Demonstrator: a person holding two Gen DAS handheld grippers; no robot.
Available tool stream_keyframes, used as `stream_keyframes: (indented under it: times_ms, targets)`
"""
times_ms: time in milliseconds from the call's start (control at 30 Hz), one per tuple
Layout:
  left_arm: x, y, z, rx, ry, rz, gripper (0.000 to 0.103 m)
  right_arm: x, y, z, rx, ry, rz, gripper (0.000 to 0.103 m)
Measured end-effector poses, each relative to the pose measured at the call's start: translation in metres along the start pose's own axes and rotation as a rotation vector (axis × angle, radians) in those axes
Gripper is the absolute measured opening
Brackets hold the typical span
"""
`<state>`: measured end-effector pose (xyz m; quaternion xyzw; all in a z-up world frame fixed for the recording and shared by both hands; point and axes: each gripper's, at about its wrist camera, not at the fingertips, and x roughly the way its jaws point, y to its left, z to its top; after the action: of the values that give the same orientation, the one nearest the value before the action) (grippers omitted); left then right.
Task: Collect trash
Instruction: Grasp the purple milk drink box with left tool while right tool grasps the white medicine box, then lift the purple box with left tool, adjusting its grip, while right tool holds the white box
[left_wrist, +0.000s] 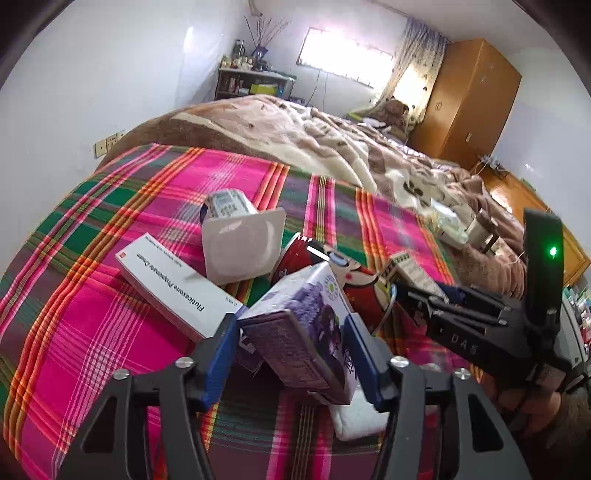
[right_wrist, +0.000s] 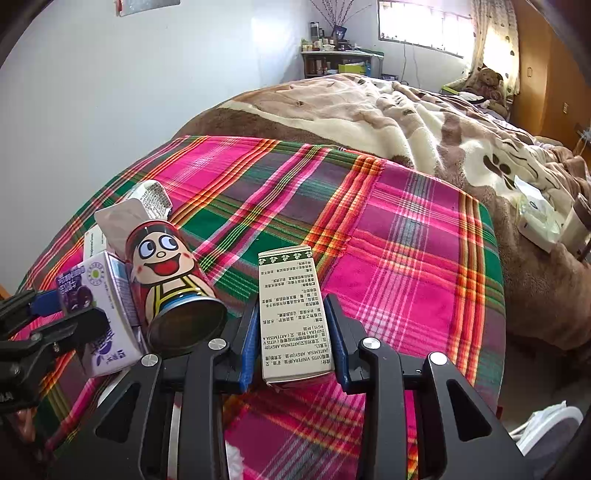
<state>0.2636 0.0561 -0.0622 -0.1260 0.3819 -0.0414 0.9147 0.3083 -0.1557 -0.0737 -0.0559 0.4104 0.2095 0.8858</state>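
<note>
- Two grips at once on the plaid bed cover (right_wrist: 406, 229); litter clustered at its near left.
- Risk: purple carton (left_wrist: 306, 332) sits tilted between left gripper (left_wrist: 291, 347) fingers, which look not quite seated; lifting could twist it loose or topple the cartoon can (right_wrist: 173, 280) beside it.
- Right gripper (right_wrist: 293, 343), angled down, fingers pinching the slim printed box (right_wrist: 291, 314); thin walls may crush.
</note>
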Motion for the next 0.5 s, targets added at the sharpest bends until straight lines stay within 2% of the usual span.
stream_keyframes:
  times_ms: [233, 500]
  targets:
    - [-0.011, -0.008, -0.001, 0.028, -0.043, -0.013, 0.048, -0.012, -0.003, -0.007, 0.033, -0.033, -0.003, 0.035]
    - [-0.026, -0.018, -0.005, 0.058, -0.080, -0.026, 0.046, -0.038, -0.006, -0.017, 0.088, -0.103, -0.007, 0.035]
